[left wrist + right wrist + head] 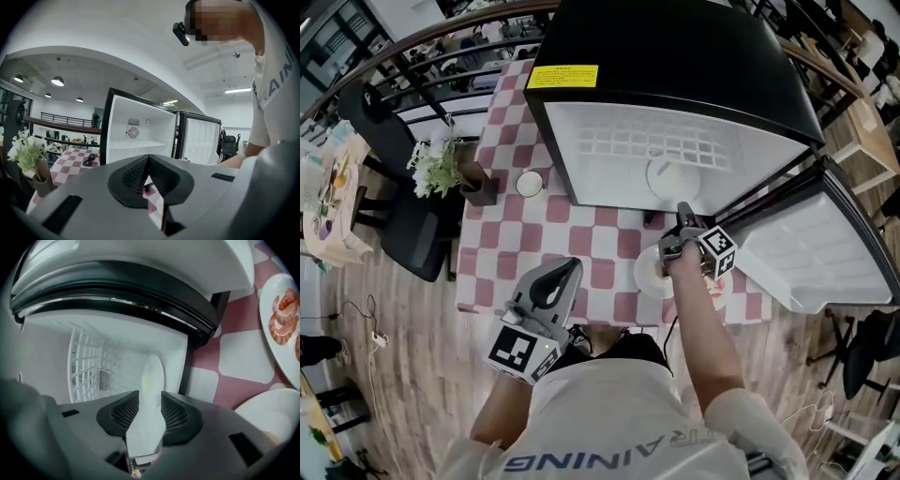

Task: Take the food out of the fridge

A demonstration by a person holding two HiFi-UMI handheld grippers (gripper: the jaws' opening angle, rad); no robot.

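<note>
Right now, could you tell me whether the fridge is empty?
No, a white plate lies inside the open fridge.

Left gripper (565,272) low and close to the torso, left arm tucked in, pointing forward and roughly level. Jaws closed, pads (136,174) meeting at the tips, nothing between. Right arm (698,323) stretched forward, sleeve short, forearm bare. Right gripper (682,212) rolled onto its side, marker cube (718,249) facing up. Jaws apart, pads (125,412) clamping nothing.
</note>
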